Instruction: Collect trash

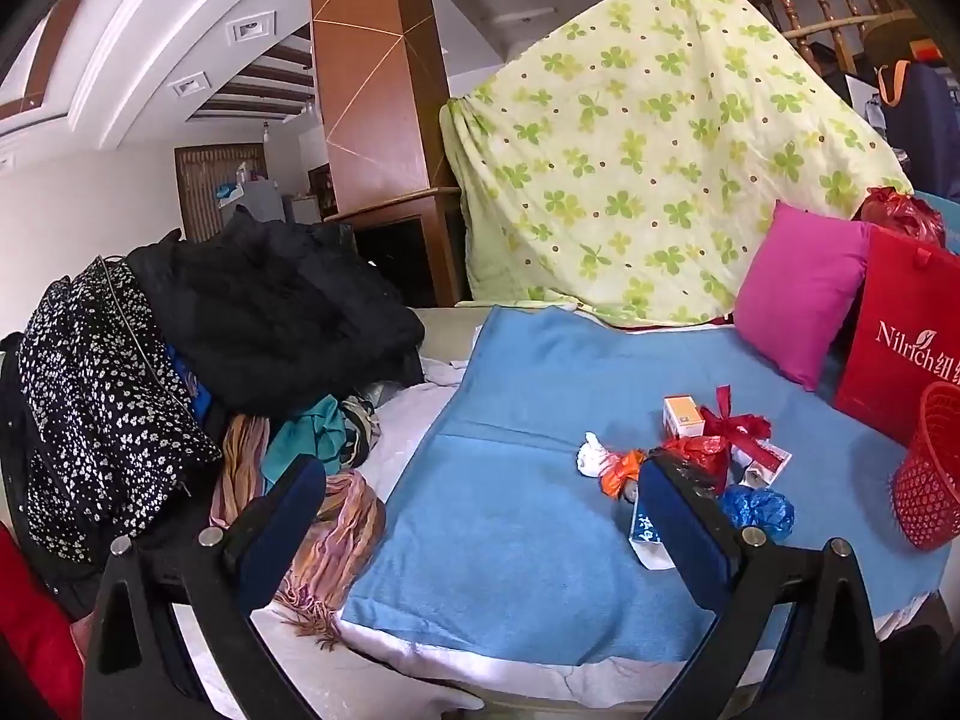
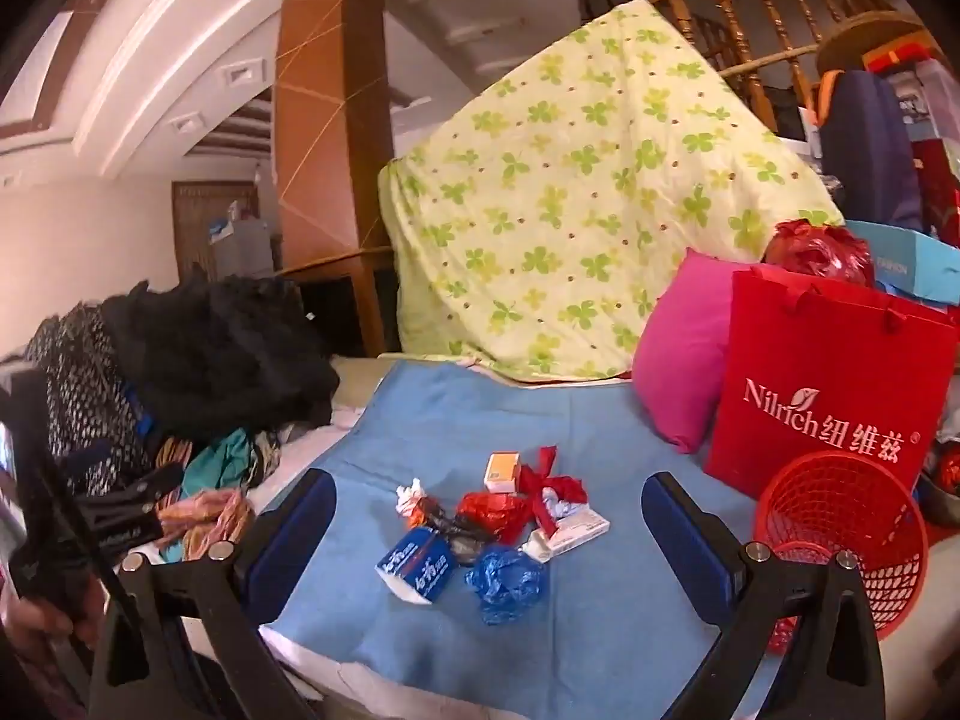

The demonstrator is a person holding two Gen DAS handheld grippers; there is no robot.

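A small heap of trash lies on the blue blanket (image 2: 588, 432): a blue crumpled bag (image 2: 507, 582), a blue-white tissue packet (image 2: 414, 564), a red wrapper (image 2: 489, 510), a red ribbon (image 2: 549, 480), an orange-white box (image 2: 503, 471), a white crumpled tissue (image 2: 410, 493) and a flat white-red pack (image 2: 573, 531). The same heap shows in the left wrist view (image 1: 696, 456). A red mesh basket (image 2: 846, 534) lies on its side to the right, also seen in the left wrist view (image 1: 927, 474). My right gripper (image 2: 489, 528) is open, above and short of the heap. My left gripper (image 1: 480, 510) is open and empty, left of the heap.
A pile of dark clothes and scarves (image 1: 198, 348) fills the left. A pink cushion (image 2: 684, 354), a red Nilrich paper bag (image 2: 834, 396) and a green clover quilt (image 2: 576, 204) stand behind. The bed's front edge (image 1: 480, 678) is close below.
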